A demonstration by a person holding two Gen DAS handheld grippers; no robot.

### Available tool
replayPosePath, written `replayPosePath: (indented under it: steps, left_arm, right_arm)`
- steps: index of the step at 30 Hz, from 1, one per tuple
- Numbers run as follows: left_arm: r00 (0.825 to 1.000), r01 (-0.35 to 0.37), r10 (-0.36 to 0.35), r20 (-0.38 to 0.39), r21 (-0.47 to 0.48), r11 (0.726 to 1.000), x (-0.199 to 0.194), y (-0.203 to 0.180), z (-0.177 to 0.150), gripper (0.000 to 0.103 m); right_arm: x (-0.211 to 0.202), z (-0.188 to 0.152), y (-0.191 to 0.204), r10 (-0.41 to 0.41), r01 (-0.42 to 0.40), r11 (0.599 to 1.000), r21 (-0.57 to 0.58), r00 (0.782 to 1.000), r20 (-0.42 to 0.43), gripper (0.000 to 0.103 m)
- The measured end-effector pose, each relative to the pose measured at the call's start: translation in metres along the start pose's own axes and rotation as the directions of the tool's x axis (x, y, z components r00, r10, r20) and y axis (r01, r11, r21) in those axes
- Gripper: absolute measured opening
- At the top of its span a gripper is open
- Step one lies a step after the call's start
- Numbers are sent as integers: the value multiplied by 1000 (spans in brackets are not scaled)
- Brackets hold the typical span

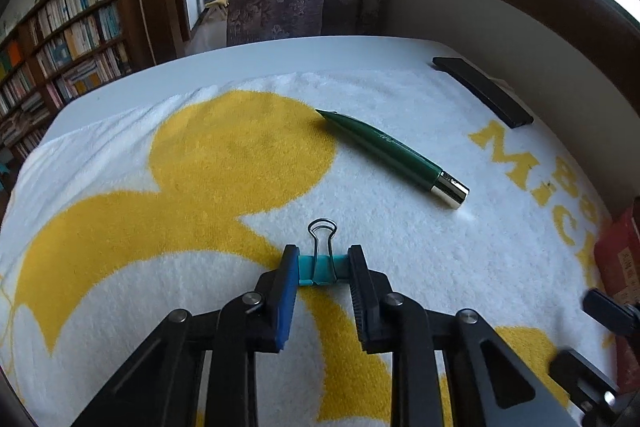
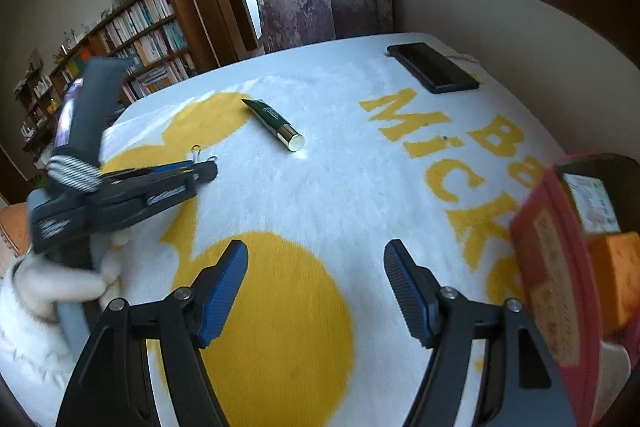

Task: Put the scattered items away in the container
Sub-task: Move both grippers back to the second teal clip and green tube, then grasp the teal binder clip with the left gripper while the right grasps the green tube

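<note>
White-and-yellow towel [image 1: 400, 227] holds 2 loose items: tube [image 1: 392, 151] untouched, binder clip [image 1: 322, 267] clamped in left gripper [image 1: 322, 267]. Right gripper [image 2: 316, 287] gapes empty beside red box [image 2: 560, 267], partly filled.

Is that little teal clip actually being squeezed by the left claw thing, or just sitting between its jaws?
Touching. In the left wrist view, the left gripper has both jaws pressed against the ends of the teal binder clip, with no gap visible.

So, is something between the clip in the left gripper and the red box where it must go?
Nothing visible does. The binder clip sits in the left gripper; only bare towel leads to the red box.
</note>
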State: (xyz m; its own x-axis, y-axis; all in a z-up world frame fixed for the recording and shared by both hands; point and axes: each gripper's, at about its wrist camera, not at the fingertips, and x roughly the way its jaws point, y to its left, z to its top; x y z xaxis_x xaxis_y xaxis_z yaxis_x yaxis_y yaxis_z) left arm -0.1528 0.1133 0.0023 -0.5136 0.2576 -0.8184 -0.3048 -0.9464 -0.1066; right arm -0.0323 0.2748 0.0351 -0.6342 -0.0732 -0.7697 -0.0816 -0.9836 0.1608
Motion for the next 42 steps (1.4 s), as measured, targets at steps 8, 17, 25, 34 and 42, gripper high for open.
replayPosePath:
  steps: [8,17,25,34,42]
  left_arm:
    - [1000,28,-28,10,-53,998,-8,13,3,25]
    - [999,41,-42,-3,-93,995,-5,22,4,25]
    - [999,39,-40,-11,-100,994,-2,23,4,25]
    - [999,31,-32,-10,-96,995,-1,22,3,26]
    - [999,42,-42,0,-70,997,-8,13,2,26]
  right_arm:
    - [35,29,27,-33,30,996,-86,999,-26,70]
    - [81,75,35,-47,40,992,-121,997,-54,61]
    - [111,85,46,-71,56,980,-190,995,-74,53]
    - [94,78,35,-50,39,990,-133,996,-78,21]
    - [54,58,25,22,-24,999,-30,999,-50,21]
